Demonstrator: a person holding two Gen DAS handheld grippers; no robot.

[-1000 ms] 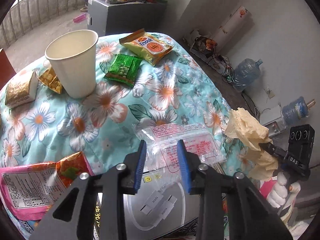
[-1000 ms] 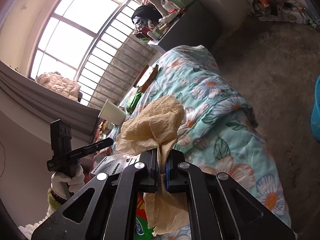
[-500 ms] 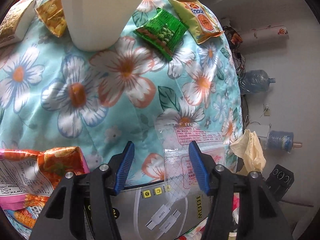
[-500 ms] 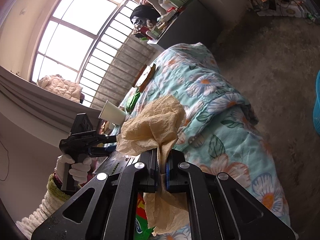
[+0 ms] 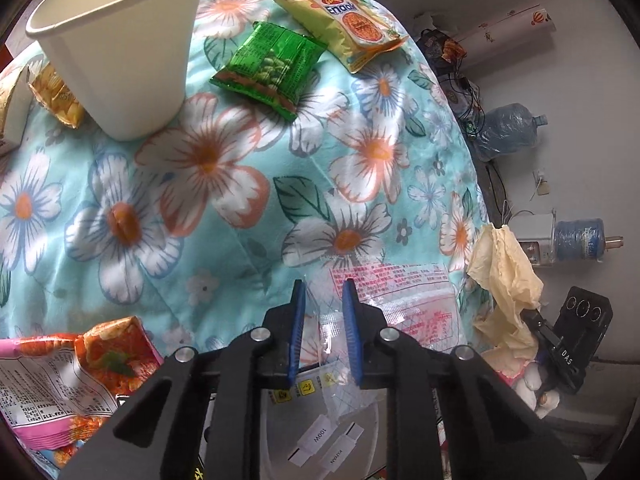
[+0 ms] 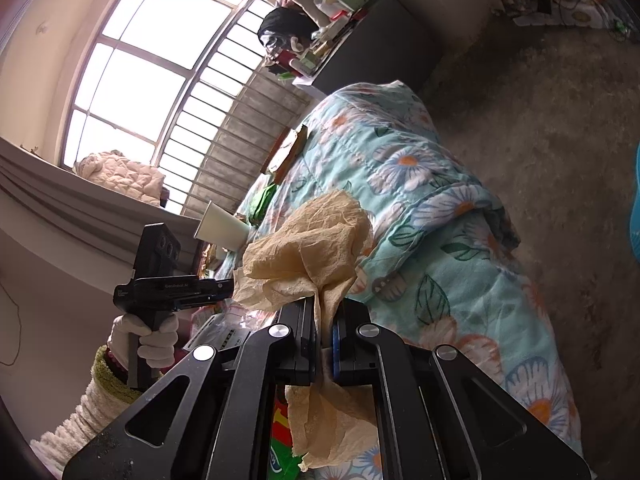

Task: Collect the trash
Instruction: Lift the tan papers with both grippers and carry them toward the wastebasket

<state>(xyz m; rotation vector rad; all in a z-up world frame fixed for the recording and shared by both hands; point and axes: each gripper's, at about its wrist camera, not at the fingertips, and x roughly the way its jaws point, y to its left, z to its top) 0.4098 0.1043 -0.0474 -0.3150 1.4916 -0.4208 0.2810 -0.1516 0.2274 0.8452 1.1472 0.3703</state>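
**Mia:** While the left gripper (image 5: 323, 304) hangs over the near edge of the flowery blanket (image 5: 224, 200), what is between its blue pads?

**Ben:** A clear plastic bag with red writing (image 5: 400, 292). The tongs are narrow, with one pad on each side of a bit of the bag. I cannot tell if they squeeze it yet. The bag lies partly on a grey box with a white cable picture (image 5: 320, 420) at the near edge.

**Mia:** And the right gripper (image 6: 324, 320)?

**Ben:** Its tongs are pressed tight on a crumpled tan paper (image 6: 308, 248). The paper puffs out above the pads and hangs down below them too. From the left camera you can see the same tan paper (image 5: 508, 276) past the right edge of the blanket, up in the air.

**Mia:** What other trash is on the blanket?

**Ben:** A big white paper cup (image 5: 120, 44) stands upright near the far left corner. Just beside it, toward the far edge, lies a green snack bag (image 5: 272, 64). A yellow snack bag (image 5: 344, 24) lies at the far edge, close to the green one. A pink and orange wrapper (image 5: 68, 376) sits at the near left corner. A small gold wrapper (image 5: 60, 96) peeks out at the left edge, touching the cup.

**Mia:** Who holds the left gripper?

**Ben:** A hand in a white glove (image 6: 148, 344).
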